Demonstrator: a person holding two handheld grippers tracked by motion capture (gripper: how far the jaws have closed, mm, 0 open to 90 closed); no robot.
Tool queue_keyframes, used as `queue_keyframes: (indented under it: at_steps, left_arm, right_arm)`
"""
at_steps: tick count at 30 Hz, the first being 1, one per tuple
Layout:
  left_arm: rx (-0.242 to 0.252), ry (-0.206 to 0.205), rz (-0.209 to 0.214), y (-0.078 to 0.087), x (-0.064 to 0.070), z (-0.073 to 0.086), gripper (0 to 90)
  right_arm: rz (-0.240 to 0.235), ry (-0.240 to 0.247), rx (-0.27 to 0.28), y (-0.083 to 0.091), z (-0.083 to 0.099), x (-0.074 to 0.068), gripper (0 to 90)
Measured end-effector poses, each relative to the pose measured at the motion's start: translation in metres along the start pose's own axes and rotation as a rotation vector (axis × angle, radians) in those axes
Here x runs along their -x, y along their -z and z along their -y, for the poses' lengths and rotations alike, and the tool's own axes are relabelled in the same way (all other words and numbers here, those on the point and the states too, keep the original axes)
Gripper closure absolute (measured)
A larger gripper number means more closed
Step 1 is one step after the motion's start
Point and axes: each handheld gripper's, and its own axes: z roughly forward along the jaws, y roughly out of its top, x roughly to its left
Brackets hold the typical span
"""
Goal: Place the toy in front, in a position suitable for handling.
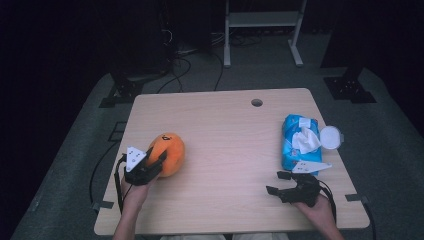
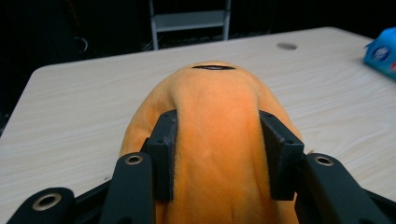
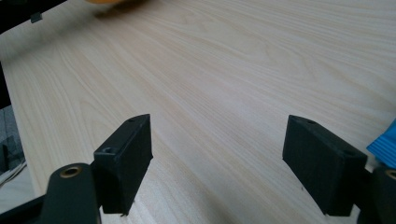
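- High view: our left gripper (image 1: 156, 159) has its jaws pressed into the near side of the orange plush toy (image 1: 169, 153), which sits on the wooden table (image 1: 225, 150) just ahead of the jaws. We judge the grip is taken low and from behind so the soft body can be lifted or pushed without rolling away.
- High view: our right gripper (image 1: 278, 183) rests near the table's front edge with its jaws apart and nothing between them. The blue wipes pack (image 1: 299, 141), with a white wipe pulled up from its opening, lies just beyond and to the outer side of those jaws, and a round white lid (image 1: 331, 137) sits beside the pack. We take it that this hand is parked out of the way while the other works.
- Left gripper view: the plush toy (image 2: 217, 140) bulges up between the two black pads (image 2: 163, 154), which are clamped on it and dent the fabric at either side. A dark stitched mark shows on the far top of the toy; a corner of the wipes pack (image 2: 383, 51) lies well off, ahead and to one side.
- Right gripper view: the right gripper (image 3: 219, 149) has its jaws wide apart over bare table (image 3: 224, 70). A blue edge of the wipes pack (image 3: 385, 142) shows just outside one jaw, and an orange blur of the toy (image 3: 109, 2) lies far ahead.
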Motion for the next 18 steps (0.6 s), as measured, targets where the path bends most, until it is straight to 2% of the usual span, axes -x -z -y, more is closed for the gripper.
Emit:
queue_keyframes:
  at_steps: [9,11,12,13,15,18]
  left_arm:
    - [0.046,-0.015,0.159,0.000,0.035,-0.014,54.1]
    - [0.048,-0.029,0.189,-0.001,0.045,-0.016,54.0]
    - [0.048,-0.029,0.189,-0.001,0.045,-0.016,53.9]
    - [0.050,-0.034,0.216,-0.003,0.054,-0.017,53.9]
    - [0.051,-0.037,0.232,-0.004,0.059,-0.018,53.8]
    - [0.047,-0.055,0.293,-0.008,0.078,-0.019,53.7]
  right_arm:
    - [0.003,-0.006,0.001,0.000,0.000,0.001,22.9]
    - [0.003,-0.007,-0.002,-0.001,0.001,0.002,22.8]
    - [0.003,-0.007,-0.002,-0.001,0.001,0.002,22.8]
    - [0.004,-0.008,-0.005,-0.001,0.001,0.003,22.8]
    - [0.004,-0.008,-0.004,-0.001,0.001,0.003,22.9]
    - [0.006,-0.005,-0.002,-0.001,0.000,0.002,22.9]
